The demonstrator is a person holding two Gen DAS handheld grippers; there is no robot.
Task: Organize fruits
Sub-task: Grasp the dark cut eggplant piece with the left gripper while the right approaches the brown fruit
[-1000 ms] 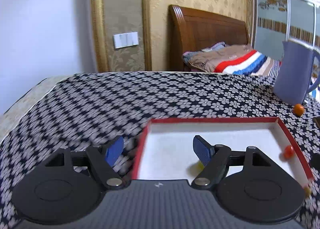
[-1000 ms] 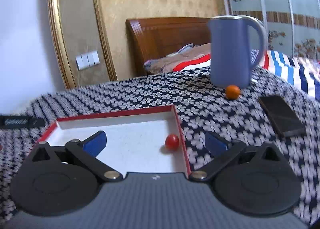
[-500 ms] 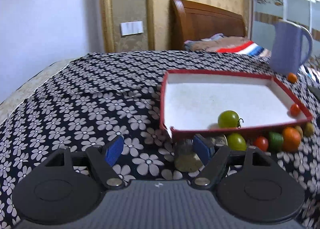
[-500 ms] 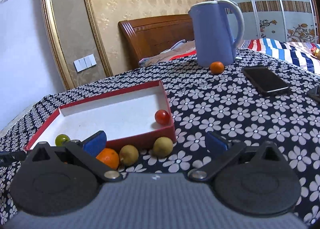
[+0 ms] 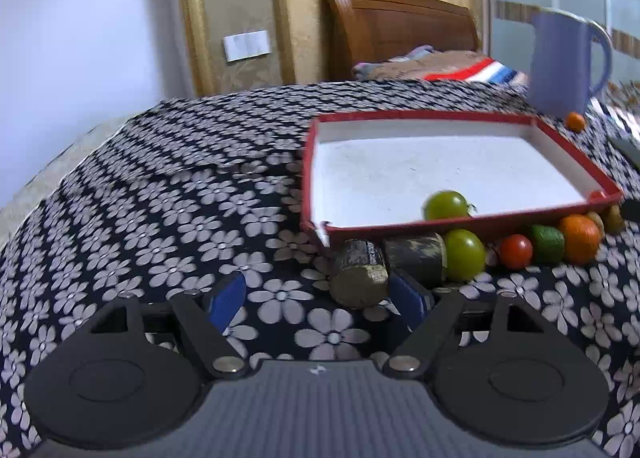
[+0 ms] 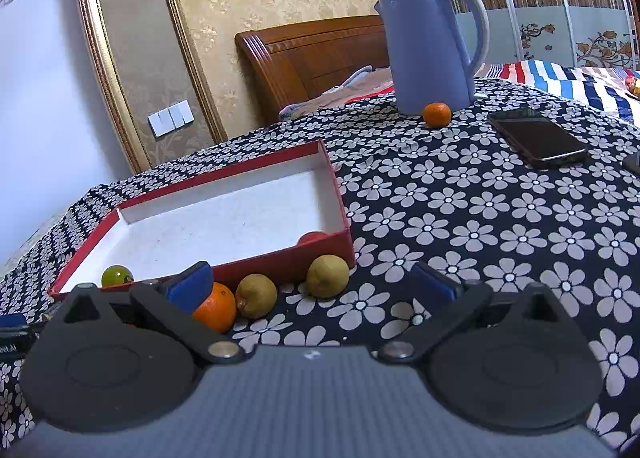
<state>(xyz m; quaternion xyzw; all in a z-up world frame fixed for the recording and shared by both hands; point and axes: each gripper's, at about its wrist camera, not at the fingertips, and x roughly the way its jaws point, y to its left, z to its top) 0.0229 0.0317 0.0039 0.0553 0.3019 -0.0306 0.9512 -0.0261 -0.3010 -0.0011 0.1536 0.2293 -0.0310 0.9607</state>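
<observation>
- Fruit mostly sits in a row along the near wall of the red tray [image 5: 472,223], out on the flowered cloth [image 5: 168,218], just ahead of both sets of tongs
- left gripper [image 5: 326,298] hangs low over the cloth with its blue pads spread wide, nothing between them; a stubby brownish cylinder [image 5: 360,276] lies right ahead of it, close to its right pad, and a second dark cylinder [image 5: 416,256] is just beyond that
- past those, going right from the left tongs: a green tomato [image 5: 464,254], a small red tomato [image 5: 516,251], a green lime-ish thing [image 5: 548,244] and an orange [image 5: 580,233], all snug against the tray wall
- one green tomato in the tray [image 5: 446,205] rests near the front wall
- right gripper [image 6: 310,284] is wide open too and holding nothing; the orange is partly hidden behind its left pad, with two yellow-green fruits [image 6: 256,295] [image 6: 328,276] right ahead between the pads
- from the right tongs a red fruit [image 6: 314,237] peeks over the tray's near right corner
- far ahead of the right tongs a small tangerine [image 6: 437,114] touches the base of a blue kettle [image 6: 430,46], and a black phone [image 6: 538,137] lies off to the right of that
</observation>
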